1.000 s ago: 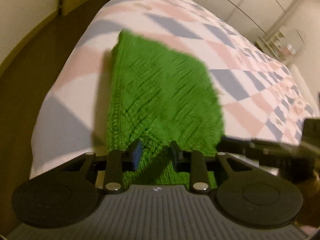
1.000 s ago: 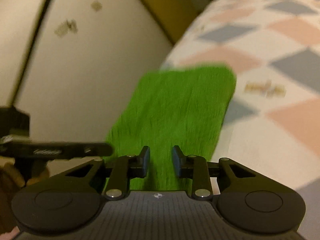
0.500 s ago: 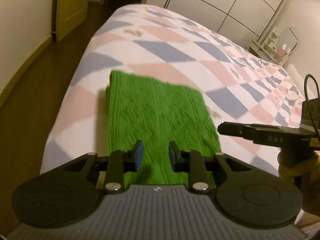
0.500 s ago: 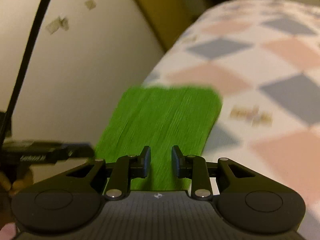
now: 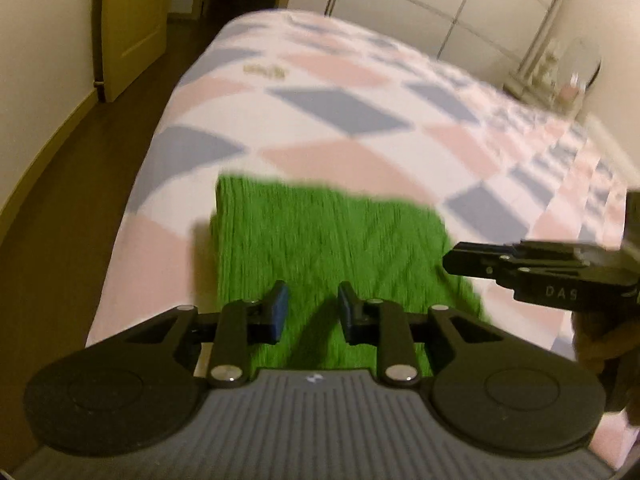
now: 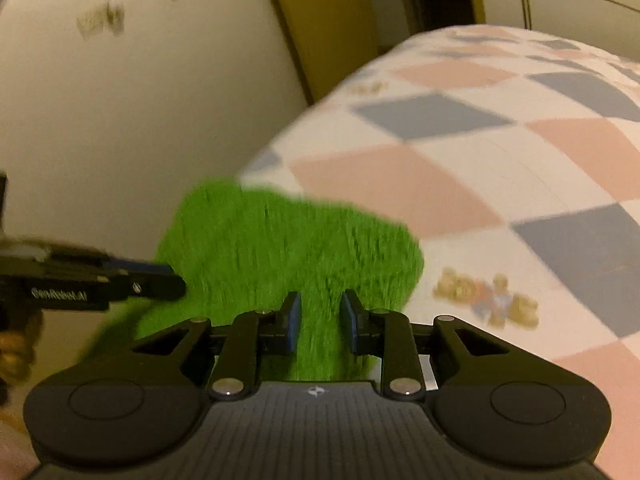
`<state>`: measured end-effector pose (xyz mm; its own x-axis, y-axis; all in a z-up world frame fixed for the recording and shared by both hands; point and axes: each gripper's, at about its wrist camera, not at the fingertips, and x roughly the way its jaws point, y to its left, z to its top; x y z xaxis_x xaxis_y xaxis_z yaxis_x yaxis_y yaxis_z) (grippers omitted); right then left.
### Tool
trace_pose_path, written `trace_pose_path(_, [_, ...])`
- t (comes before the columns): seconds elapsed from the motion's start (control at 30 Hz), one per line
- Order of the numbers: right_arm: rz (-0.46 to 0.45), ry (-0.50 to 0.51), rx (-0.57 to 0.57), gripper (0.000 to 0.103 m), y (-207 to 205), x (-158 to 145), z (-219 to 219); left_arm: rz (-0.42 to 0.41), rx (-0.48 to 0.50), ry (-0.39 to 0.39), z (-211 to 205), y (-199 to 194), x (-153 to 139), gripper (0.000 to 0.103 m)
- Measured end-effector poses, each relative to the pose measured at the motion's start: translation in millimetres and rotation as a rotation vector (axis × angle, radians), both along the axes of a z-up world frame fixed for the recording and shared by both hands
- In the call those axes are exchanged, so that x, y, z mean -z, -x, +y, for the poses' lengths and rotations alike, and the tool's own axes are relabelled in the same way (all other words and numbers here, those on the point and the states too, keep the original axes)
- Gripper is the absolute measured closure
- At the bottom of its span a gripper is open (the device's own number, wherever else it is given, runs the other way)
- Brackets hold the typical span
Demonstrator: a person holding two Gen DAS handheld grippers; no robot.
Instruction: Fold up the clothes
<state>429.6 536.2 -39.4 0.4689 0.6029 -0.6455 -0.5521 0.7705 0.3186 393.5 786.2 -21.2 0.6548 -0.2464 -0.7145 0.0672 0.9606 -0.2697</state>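
Note:
A green knitted garment lies folded into a rectangle near the corner of a bed; it also shows in the right wrist view. My left gripper hovers over the garment's near edge, its jaws apart with nothing between them. My right gripper hovers over the same cloth from the other side, jaws apart and empty. Each gripper shows in the other's view: the right one at the garment's right edge, the left one at its left edge.
The bed has a quilt of pink, grey-blue and white diamonds. Its edge drops to a dark floor on the left. A door and wall stand beyond, with wardrobe doors at the back.
Both grippers have pulled back and up from the green garment, which now looks smaller and lies flat on the quilt. The views have tilted upward.

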Motion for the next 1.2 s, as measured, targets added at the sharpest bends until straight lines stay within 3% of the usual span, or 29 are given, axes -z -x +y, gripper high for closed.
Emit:
trace_pose_path(0.1, [-0.034, -0.024, 0.050, 0.076, -15.2, -9.6, -0.1, -0.025, -0.011, -0.023, 2.6, -26.2, -5.8, 0.081])
trace_pose_path(0.23, [0.005, -0.021, 0.097, 0.076, -37.1, 3.8, 3.0, 0.002, -0.003, -0.019, 1.1, -54.8, 9.8, 0.081])
trace_pose_path(0.33, [0.046, 0.031, 0.082, 0.076, -47.0, 19.3, 11.8, 0.024, -0.023, 0.001, 4.0, -61.5, 29.2, 0.079])
trace_pose_path(0.43, [0.035, 0.062, 0.067, 0.076, -46.7, 17.5, 15.7, 0.027, -0.066, 0.040, 8.3, -58.1, 24.9, 0.079])
trace_pose_path(0.6, [0.058, 0.038, 0.084, 0.075, -43.0, 4.8, 8.9, -0.015, -0.065, 0.021, -1.6, -21.2, -1.4, 0.083])
trace_pose_path(0.77, [0.100, 0.024, 0.072, 0.074, -22.4, -12.2, 4.8, -0.004, -0.065, 0.044, -15.1, 46.1, -15.2, 0.083])
trace_pose_path(0.93, [0.149, -0.050, 0.033, 0.074, 30.7, -30.2, -13.9, 0.096, -0.144, 0.025, -27.8, 106.3, -4.5, 0.082])
trace_pose_path(1.03, [0.175, -0.015, -0.023, 0.074, 61.9, -24.0, -18.5, 0.121, -0.198, -0.004, -36.1, 123.1, 7.7, 0.081])
trace_pose_path(1.2, [0.197, 0.043, -0.096, 0.075, 75.1, 5.6, -14.2, 0.141, -0.278, -0.079, -54.6, 119.0, 6.0, 0.079])
